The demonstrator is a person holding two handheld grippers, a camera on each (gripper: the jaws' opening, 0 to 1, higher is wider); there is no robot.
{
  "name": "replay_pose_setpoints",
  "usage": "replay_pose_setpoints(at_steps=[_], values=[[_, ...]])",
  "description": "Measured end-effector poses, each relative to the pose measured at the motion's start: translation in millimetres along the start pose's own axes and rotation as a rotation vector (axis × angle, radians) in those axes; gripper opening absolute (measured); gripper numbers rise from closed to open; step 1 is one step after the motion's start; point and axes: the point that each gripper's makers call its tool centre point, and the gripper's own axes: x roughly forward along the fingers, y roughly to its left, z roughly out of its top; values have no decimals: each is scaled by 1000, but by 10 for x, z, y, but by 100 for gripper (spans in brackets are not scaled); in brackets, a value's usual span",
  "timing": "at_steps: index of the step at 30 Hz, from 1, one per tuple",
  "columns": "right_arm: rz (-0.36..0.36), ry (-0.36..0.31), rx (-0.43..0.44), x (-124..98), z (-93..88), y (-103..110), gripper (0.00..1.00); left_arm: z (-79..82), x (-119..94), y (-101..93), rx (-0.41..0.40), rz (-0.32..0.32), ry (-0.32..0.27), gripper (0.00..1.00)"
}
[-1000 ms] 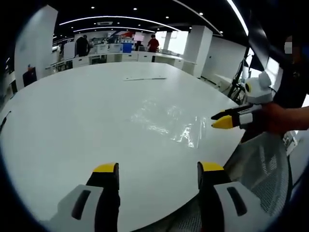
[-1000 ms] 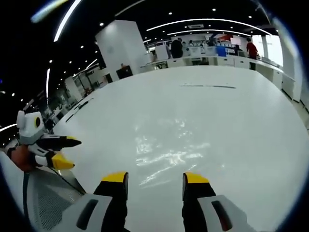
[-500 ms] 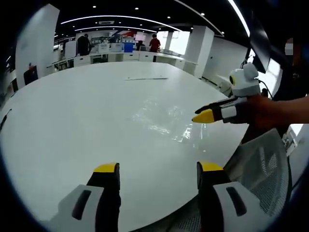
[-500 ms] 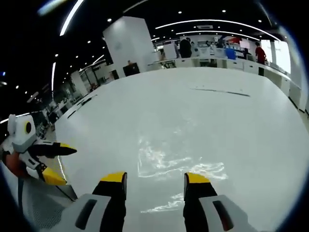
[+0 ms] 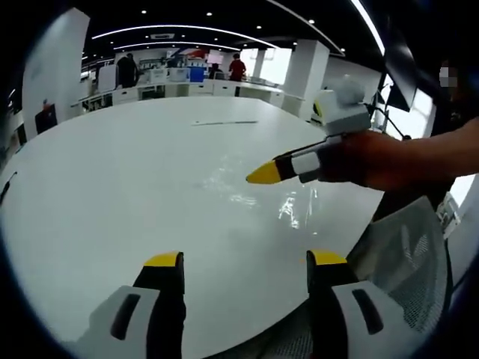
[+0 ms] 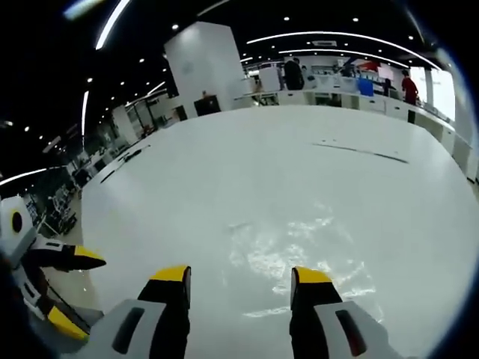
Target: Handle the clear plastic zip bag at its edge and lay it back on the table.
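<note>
- Your right gripper (image 6: 239, 275) is spread wide and empty, hovering over the clear zip bag (image 6: 299, 250), which lies flat on the white bench (image 6: 224, 172) just ahead.
- Your left gripper (image 5: 243, 262) is wide too, empty, the bag well ahead to its right.

Left tool (image 5: 243, 262) jaws apart — right tool (image 6: 239, 275) jaws apart, extended forward.

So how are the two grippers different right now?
The right gripper hovers over the bag; the left gripper hangs back at the table edge. The bag lies right before the right gripper's jaws, but bare table before the left gripper's. Both are open, with yellow tips.
</note>
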Motion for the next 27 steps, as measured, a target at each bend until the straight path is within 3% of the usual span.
replay_pose_setpoints(at_steps=[15,23,27], values=[[-29,22,-14,529,294,62,52,-2,-7,9,5,5,1,65],[-107,40,-36,754,230,-43,52,-1,-16,31,-20,15,-9,65],[-88,63,-29,783,169,-7,53,-9,-18,69,-34,21,-12,65]])
